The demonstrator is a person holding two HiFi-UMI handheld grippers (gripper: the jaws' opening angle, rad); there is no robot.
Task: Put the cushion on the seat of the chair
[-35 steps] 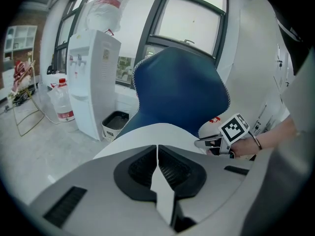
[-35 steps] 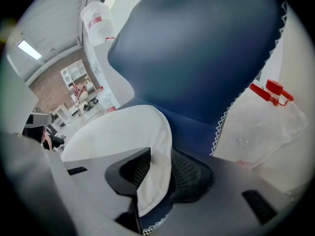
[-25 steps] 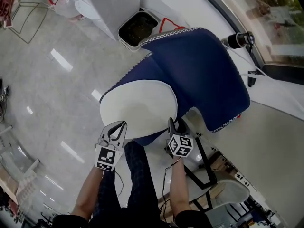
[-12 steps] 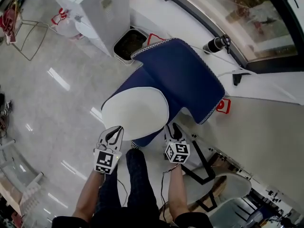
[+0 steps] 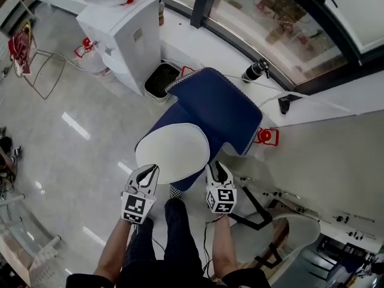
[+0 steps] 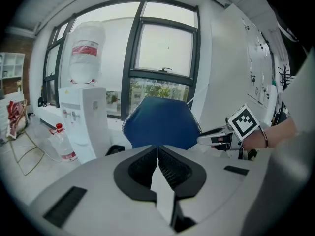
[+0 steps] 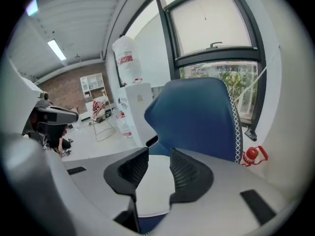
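1. Cushion [image 5: 173,152], white, lies flat on the seat of the blue chair [image 5: 219,110]; the backrest is on its far side
2. Left tool [image 5: 154,169] hangs off the cushion's near-left edge, tips together, gripping nothing
3. Right tool [image 5: 217,165] is at the near-right edge, jaws apart; they have just narrowed a little with nothing pinched, and the cushion shows through the gap
4. Water dispenser [image 5: 129,38] and dark bin [image 5: 158,80] stand far-left, the bin close by the backrest corner
5. Red item [image 5: 264,137] sits right of the chair
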